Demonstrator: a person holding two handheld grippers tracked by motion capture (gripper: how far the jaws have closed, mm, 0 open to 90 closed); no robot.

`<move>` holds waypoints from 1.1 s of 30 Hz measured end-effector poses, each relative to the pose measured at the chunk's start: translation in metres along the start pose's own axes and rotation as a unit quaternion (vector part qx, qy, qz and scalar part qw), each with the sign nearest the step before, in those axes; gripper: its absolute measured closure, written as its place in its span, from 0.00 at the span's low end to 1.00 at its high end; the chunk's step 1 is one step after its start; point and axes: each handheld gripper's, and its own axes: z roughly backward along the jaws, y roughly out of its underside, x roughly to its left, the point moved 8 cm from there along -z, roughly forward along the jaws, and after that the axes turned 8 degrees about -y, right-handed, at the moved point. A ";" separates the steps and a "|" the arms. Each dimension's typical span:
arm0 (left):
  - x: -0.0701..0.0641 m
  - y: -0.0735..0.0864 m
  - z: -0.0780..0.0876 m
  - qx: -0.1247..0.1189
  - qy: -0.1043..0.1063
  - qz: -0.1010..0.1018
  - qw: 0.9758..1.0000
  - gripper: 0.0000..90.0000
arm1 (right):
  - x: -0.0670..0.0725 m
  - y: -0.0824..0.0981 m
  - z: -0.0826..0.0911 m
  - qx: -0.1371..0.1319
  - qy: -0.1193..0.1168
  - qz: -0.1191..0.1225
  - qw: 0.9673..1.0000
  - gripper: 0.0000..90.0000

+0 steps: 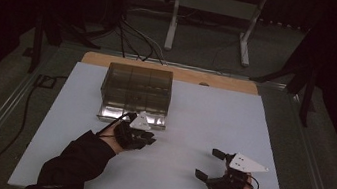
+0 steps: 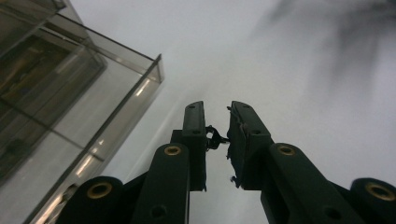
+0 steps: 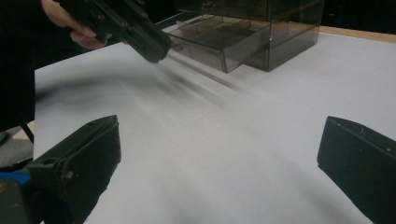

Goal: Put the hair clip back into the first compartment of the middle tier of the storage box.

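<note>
Now: left gripper [image 1: 142, 137] clenched on a small black clip [image 2: 213, 136], just before the smoky drawer box [image 1: 137, 90] with its bottom drawer [image 3: 219, 39] open; right gripper [image 1: 211, 164] wide open, empty, well apart.

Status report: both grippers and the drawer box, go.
Left gripper shut, nothing visible between jaws, beside smoky drawer box. Bottom drawer pulled out. Right gripper open, over bare white tabletop. Nothing in the way.
</note>
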 end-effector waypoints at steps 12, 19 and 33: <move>0.017 0.004 0.015 -0.007 -0.017 0.015 1.000 0.87 | 0.000 0.000 0.000 0.000 0.001 -0.001 1.000 0.00; 0.026 0.006 0.023 -0.009 -0.026 0.023 0.999 0.87 | 0.000 0.000 0.000 0.001 0.002 0.002 1.000 0.00; 0.047 0.011 0.040 -0.016 -0.046 0.045 0.998 0.87 | 0.000 0.000 0.000 0.000 0.001 0.000 1.000 0.00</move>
